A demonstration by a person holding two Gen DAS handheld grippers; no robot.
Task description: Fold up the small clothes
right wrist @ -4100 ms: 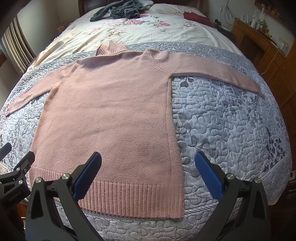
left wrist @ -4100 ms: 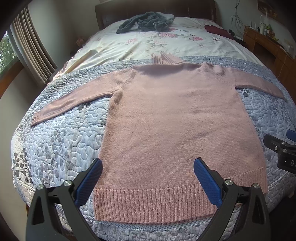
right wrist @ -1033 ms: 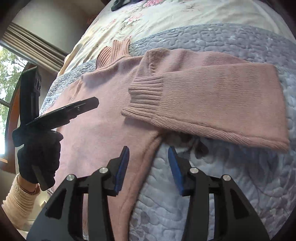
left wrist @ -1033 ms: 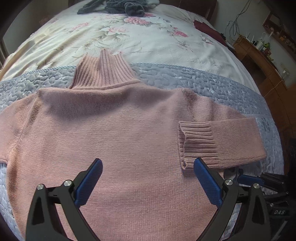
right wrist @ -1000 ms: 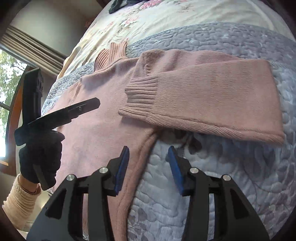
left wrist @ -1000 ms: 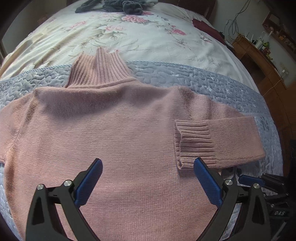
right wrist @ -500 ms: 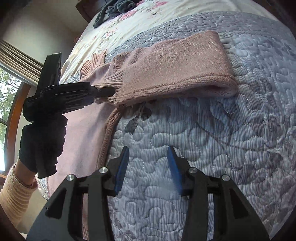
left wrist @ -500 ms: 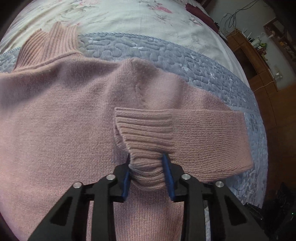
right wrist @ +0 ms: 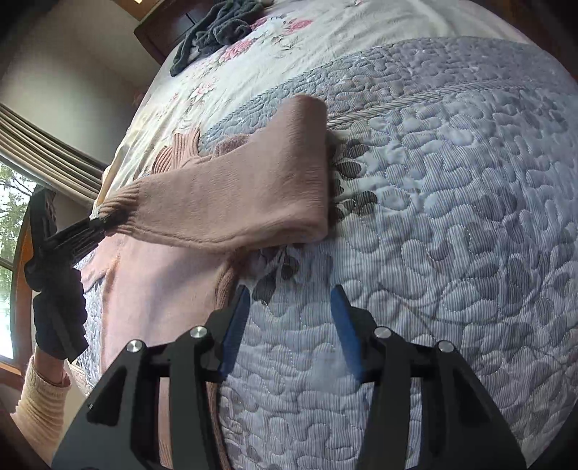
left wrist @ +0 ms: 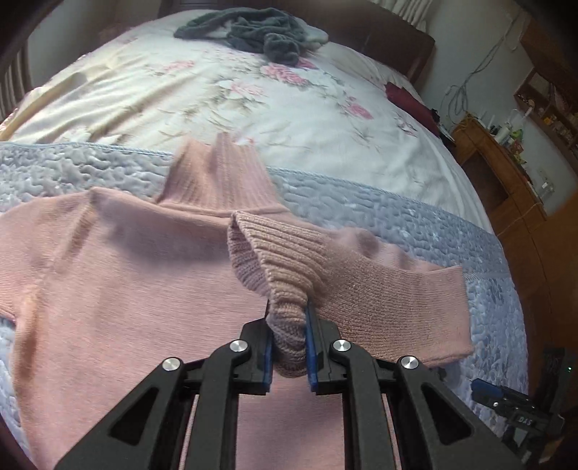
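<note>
Left tool [left wrist: 289,347] is clamped on the sweater's ribbed cuff [left wrist: 285,289], lifting the doubled-back sleeve [right wrist: 234,202] over the pink sweater [left wrist: 126,289] on the bed [right wrist: 451,180] so you can lay it inward, while your right tool [right wrist: 290,325] idles apart.

The bed [left wrist: 361,152] carries a grey quilted cover [right wrist: 451,217] beneath both claws and a floral sheet [left wrist: 216,94] farther ahead. A pink sweater [left wrist: 126,289] lies on the quilt; a dark grey garment heap [left wrist: 260,32] and a dark red cloth [left wrist: 408,101] lie far beyond.
</note>
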